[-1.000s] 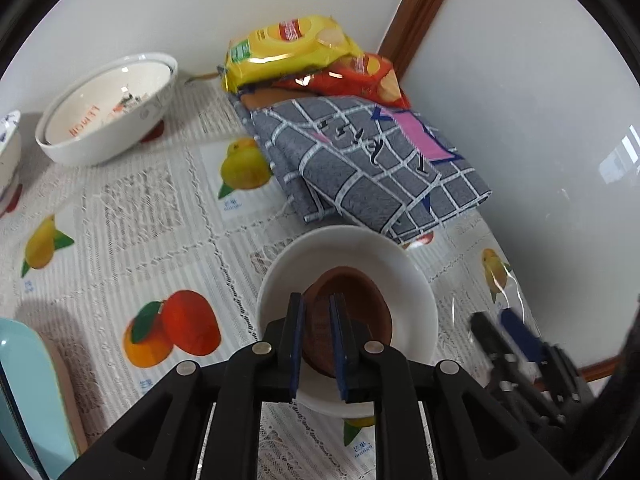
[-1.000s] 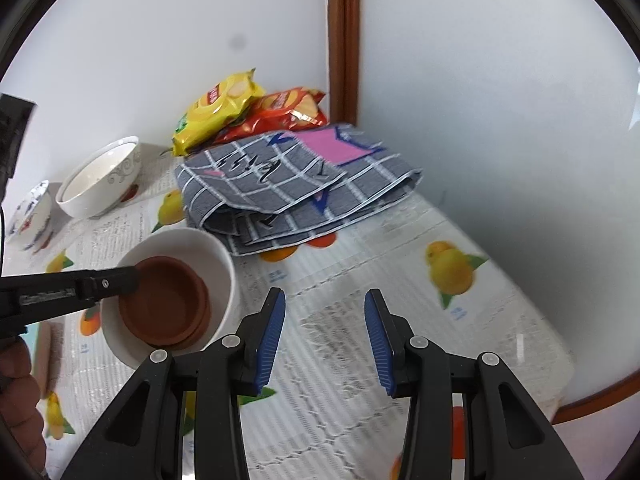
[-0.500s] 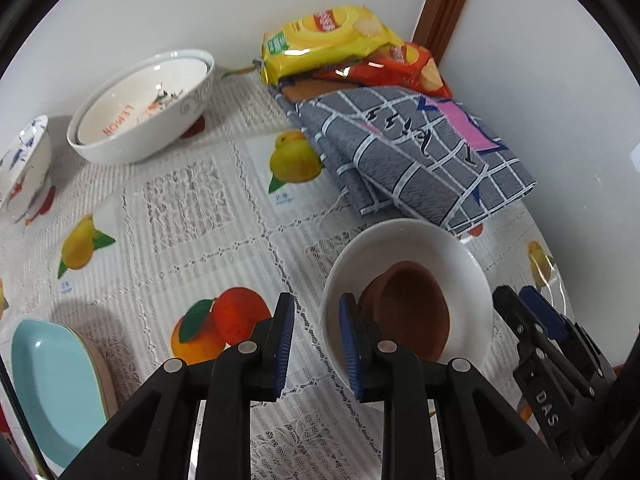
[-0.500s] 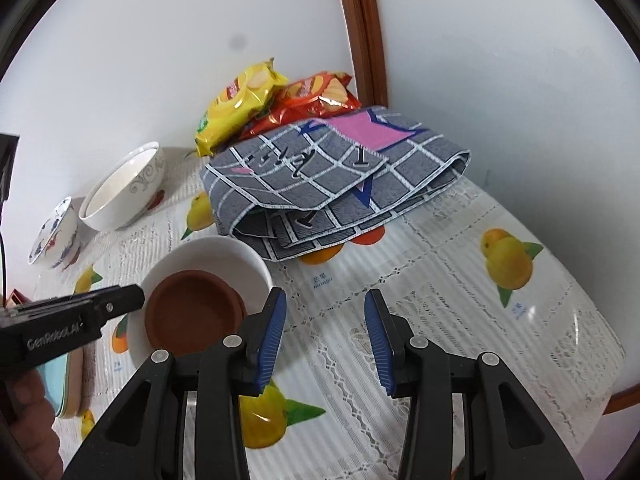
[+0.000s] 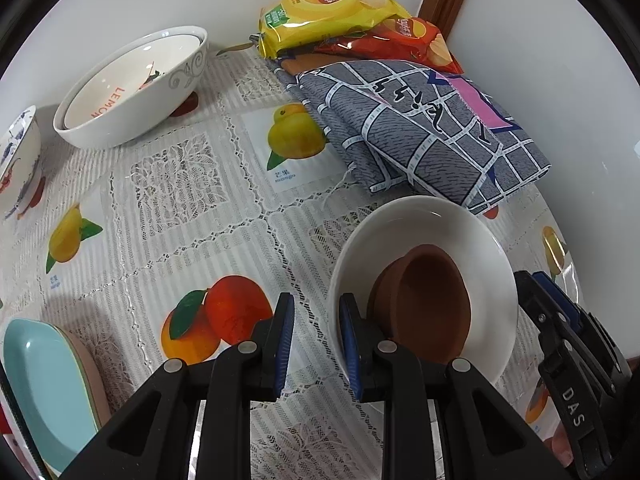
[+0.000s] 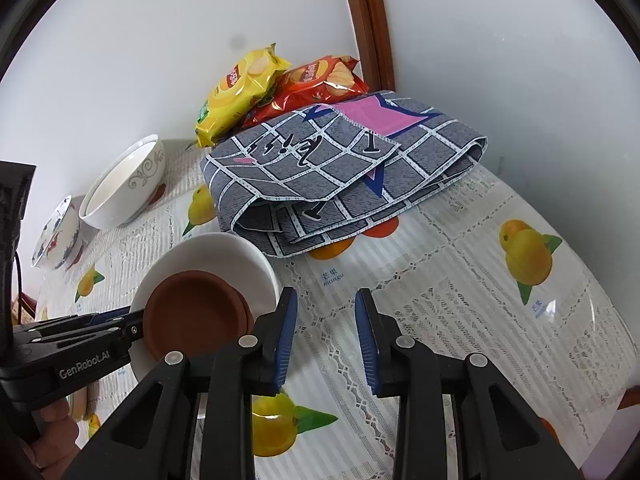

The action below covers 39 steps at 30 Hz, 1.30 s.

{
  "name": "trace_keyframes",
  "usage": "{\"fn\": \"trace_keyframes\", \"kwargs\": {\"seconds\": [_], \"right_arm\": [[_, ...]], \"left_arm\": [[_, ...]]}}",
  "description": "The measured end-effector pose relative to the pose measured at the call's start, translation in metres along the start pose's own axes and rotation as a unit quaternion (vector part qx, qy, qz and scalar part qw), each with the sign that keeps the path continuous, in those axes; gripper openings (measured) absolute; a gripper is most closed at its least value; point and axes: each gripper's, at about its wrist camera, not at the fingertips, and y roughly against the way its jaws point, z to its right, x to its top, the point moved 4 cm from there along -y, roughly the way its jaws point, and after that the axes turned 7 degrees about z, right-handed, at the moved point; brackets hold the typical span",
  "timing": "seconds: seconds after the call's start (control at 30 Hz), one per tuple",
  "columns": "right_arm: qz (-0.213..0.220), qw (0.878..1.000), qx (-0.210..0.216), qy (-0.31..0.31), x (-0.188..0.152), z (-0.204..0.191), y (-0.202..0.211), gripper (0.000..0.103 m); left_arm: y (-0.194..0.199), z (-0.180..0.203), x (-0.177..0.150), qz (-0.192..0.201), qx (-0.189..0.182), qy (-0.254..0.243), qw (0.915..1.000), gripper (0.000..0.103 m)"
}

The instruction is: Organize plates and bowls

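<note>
A white bowl (image 5: 460, 232) (image 6: 224, 252) stands on the fruit-print tablecloth, and a brown dish (image 5: 432, 300) (image 6: 188, 312) lies inside it, with a second brown rim showing beneath. My left gripper (image 5: 317, 304) (image 6: 134, 322) is open at the bowl's left rim. Its right finger sits against the rim, and only tablecloth shows between the pads. My right gripper (image 6: 326, 296) (image 5: 536, 280) hovers just right of the bowl. Its jaws are closing with nothing between them.
Nested large white bowls (image 5: 132, 92) and a blue-patterned bowl (image 5: 16, 160) stand at the back left. A teal plate (image 5: 36, 392) lies on a pink one at the near left. A folded grey cloth (image 5: 420, 128) and chip bags (image 5: 332, 8) fill the walled corner.
My left gripper let go of the brown dish, opened and shifted left to the white bowl's rim. The right jaws have narrowed. Both grippers came lower over the table.
</note>
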Motion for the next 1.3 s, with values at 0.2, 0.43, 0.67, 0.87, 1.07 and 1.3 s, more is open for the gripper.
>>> {"fn": "trace_keyframes", "kwargs": {"seconds": [0.2,0.43,0.67,0.87,1.07,1.3], "right_arm": [[0.014,1.000,0.010,-0.007,0.001,0.001,0.009,0.031],[0.007,1.000,0.018,0.024,-0.004,-0.016,0.008,0.031],[-0.027,0.999,-0.012,0.045,-0.011,-0.020,-0.013,0.031],[-0.037,0.998,-0.026,0.039,-0.010,-0.017,-0.019,0.036],[-0.045,0.997,-0.041,0.043,-0.010,-0.012,-0.027,0.049],[-0.059,0.997,-0.037,0.038,-0.012,-0.013,-0.031,0.050]], "left_arm": [[0.004,-0.001,0.002,0.004,-0.007,0.002,1.0000,0.022],[0.008,0.000,0.002,0.006,-0.006,-0.001,1.0000,0.022],[0.005,0.000,0.002,0.004,-0.001,-0.002,1.0000,0.025],[-0.003,0.004,-0.001,-0.003,0.007,-0.013,0.9999,0.026],[-0.005,0.003,-0.003,-0.003,0.007,-0.009,0.9999,0.027],[-0.006,0.003,-0.003,0.002,0.011,-0.009,0.9999,0.027]]}}
